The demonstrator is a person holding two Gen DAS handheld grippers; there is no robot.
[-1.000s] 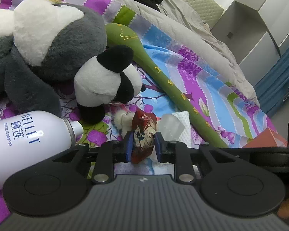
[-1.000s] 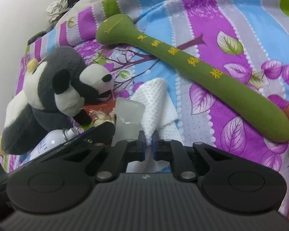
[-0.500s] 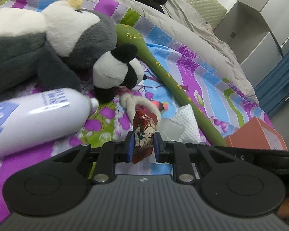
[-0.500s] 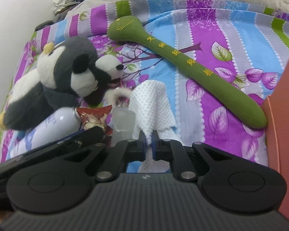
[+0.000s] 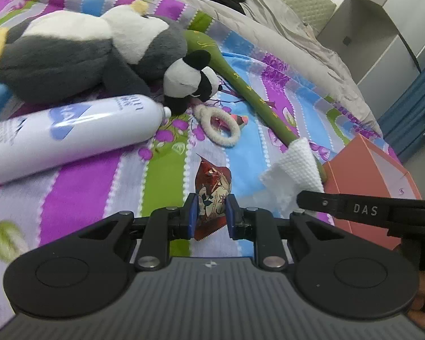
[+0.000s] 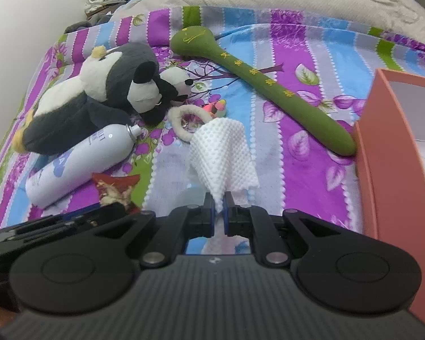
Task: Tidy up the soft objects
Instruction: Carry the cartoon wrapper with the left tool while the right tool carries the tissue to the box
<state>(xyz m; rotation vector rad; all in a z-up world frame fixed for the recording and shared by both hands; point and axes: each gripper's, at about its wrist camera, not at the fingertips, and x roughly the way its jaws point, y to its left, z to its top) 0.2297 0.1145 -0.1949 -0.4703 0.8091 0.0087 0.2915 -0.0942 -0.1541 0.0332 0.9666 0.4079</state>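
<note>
Left gripper (image 5: 211,216) clamps a red snack packet (image 5: 213,195), lifted off the bedspread (image 5: 79,195). Right gripper (image 6: 218,212) pinches a white cloth (image 6: 222,155) by its corner, hanging over the bed's middle. Plush penguin (image 6: 99,96), small panda (image 6: 158,90) & spray can (image 6: 79,158) lie toward the left edge, green stick (image 6: 257,79) runs to the orange box (image 6: 382,153) at the right edge.

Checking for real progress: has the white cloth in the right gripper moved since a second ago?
Yes. The white cloth, pinched in the right gripper, has lifted off the bedspread and drawn back from the panda plush.
</note>
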